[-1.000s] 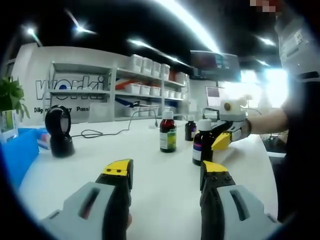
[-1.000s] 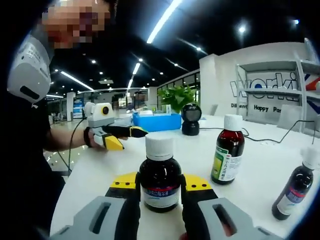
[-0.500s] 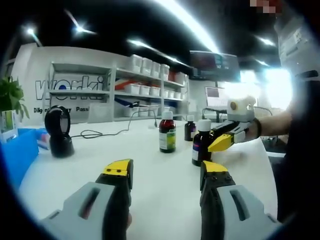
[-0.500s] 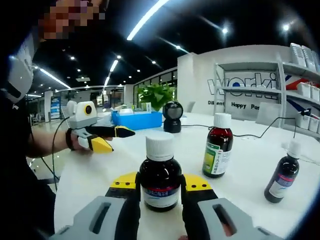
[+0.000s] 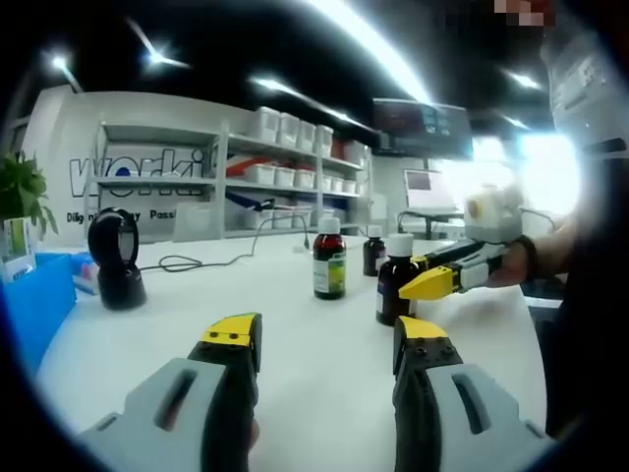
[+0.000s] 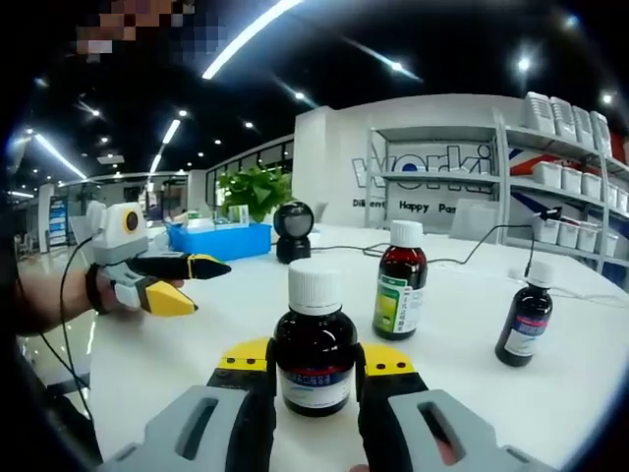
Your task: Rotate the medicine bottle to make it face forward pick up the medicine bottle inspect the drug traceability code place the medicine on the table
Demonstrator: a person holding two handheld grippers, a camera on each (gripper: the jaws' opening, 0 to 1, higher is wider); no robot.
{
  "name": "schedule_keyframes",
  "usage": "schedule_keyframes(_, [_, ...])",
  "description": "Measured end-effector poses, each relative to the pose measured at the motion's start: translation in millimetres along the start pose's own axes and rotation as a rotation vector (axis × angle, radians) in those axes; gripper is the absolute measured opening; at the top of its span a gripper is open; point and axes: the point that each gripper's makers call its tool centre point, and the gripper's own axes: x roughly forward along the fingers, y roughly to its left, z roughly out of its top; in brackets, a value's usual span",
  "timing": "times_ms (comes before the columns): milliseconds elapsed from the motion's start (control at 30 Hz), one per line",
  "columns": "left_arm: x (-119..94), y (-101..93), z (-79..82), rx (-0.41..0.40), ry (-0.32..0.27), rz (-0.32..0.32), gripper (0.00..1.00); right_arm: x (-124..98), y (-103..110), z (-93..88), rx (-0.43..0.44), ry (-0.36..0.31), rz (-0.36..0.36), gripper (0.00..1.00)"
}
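Right gripper view: right tool [image 6: 314, 362] pinches the medicine bottle [image 6: 314, 354] — two bottles [image 6: 400, 280] stand beyond; left tool [image 5: 326, 339] spread.

A white counter [image 6: 590, 374] carries a black round-headed device [image 6: 292, 232] near its far edge, with a blue tray [image 6: 218, 240] just beside it and a green potted plant [image 6: 254, 189] behind the tray. A black cable [image 5: 201, 262] trails across the counter from near the device. Beyond the counter stands a white shelf unit [image 5: 285, 177] stacked with white boxes, beside a wall bearing large lettering [image 6: 418, 167].
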Motion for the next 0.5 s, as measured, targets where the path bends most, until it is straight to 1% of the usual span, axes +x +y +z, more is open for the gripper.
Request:
schedule_keyframes(100, [0, 0.9, 0.6, -0.001, -0.003, 0.004, 0.45, 0, -3, -1.2, 0.006, -0.007, -0.027, 0.27])
schedule_keyframes(300, [0, 0.2, 0.7, -0.001, -0.004, 0.0, 0.45, 0, -4, -2.1, 0.008, -0.007, -0.028, 0.27])
schedule_keyframes(367, [-1, 0.2, 1.1, -0.001, -0.005, 0.001, 0.45, 0, -4, -2.1, -0.004, -0.008, -0.02, 0.28])
schedule_keyframes(400, [-1, 0.2, 1.3, -0.001, -0.006, 0.001, 0.45, 1, -3, -3.8, -0.043, 0.002, 0.004, 0.28])
schedule_keyframes(433, [-1, 0.2, 1.2, 0.0, -0.006, 0.001, 0.45, 1, -1, -8.0, -0.091, 0.022, 0.023, 0.31])
schedule_keyframes(467, [-1, 0.1, 1.3, 0.001, -0.006, 0.002, 0.45, 2, 3, -12.4, -0.089, 0.04, 0.057, 0.38])
schedule_keyframes(500, [-1, 0.1, 1.4, 0.001, -0.007, 0.002, 0.45, 3, 12, -9.9, -0.032, 0.01, 0.122, 0.49])
